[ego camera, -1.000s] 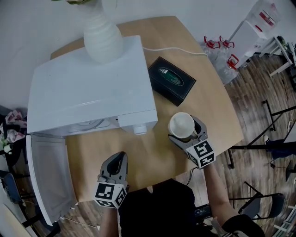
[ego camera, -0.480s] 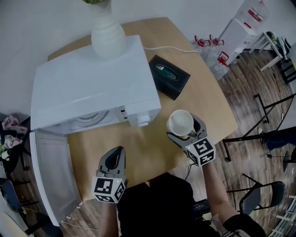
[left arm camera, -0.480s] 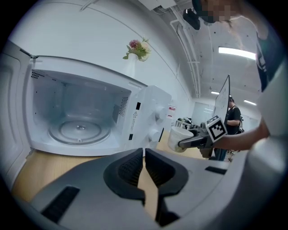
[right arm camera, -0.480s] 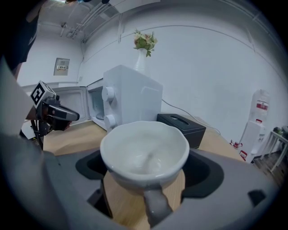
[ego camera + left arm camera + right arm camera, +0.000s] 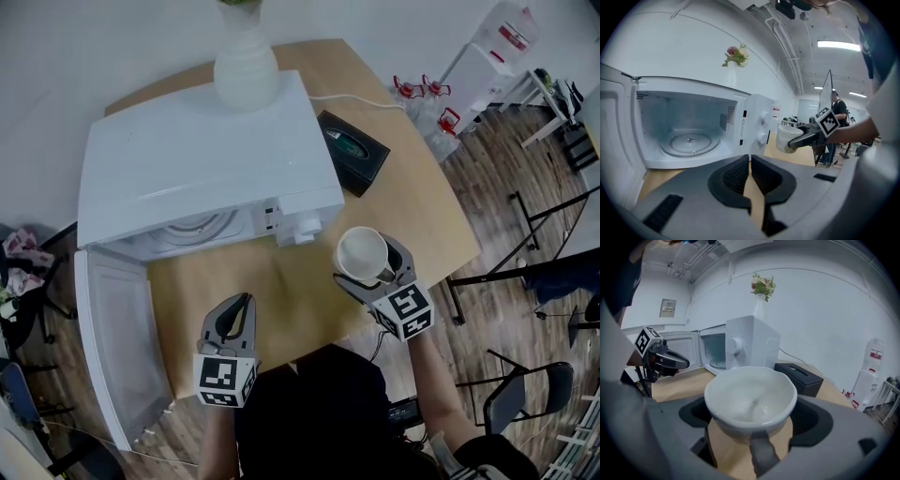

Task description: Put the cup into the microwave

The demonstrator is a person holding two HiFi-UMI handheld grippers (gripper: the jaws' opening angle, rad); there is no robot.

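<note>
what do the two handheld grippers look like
Both the left gripper and right gripper are grey, with broad rounded bodies and dark ribbed fingers. Each carries a white cube with black square markers. The person wears a dark top.

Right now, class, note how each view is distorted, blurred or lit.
Head view: sharp, evenly lit. Left gripper view: fisheye, black corners, microwave walls bowed, ceiling lamp glaring. Right gripper view: same fisheye, the cup looms large, slightly soft.

White wall (image 5: 94, 47); wood-plank floor (image 5: 506, 178); light wooden table (image 5: 412, 206); black chair (image 5: 523, 397); ceiling strip light (image 5: 839, 45) lit.
</note>
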